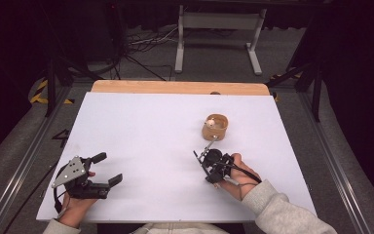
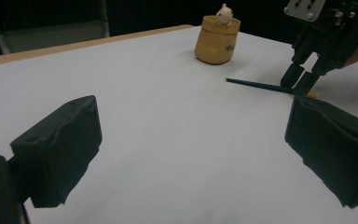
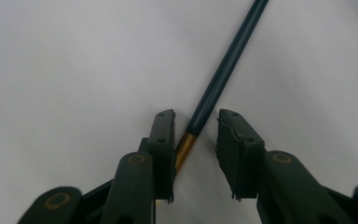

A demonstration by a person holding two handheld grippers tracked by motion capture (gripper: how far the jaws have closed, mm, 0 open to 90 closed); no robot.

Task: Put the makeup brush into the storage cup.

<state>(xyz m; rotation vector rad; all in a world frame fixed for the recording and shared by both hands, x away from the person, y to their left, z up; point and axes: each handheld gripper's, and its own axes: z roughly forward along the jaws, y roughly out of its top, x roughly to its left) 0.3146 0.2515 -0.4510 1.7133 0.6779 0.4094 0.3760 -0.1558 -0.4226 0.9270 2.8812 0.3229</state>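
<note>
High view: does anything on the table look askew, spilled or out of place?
Nothing spilled or damaged. The pencil lies flat on the white table, apart from the upright tan holder. The right claw straddles its brass end, jaws apart. The left claw is open.

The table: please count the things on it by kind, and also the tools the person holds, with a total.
Dark green pencil with a gold band, lying flat on the white table: 1
Tan pot with a small white figure on its rim: 1
Hand-held tools, left tool open and right tool open around the pencil: 2
Total: 4
</note>
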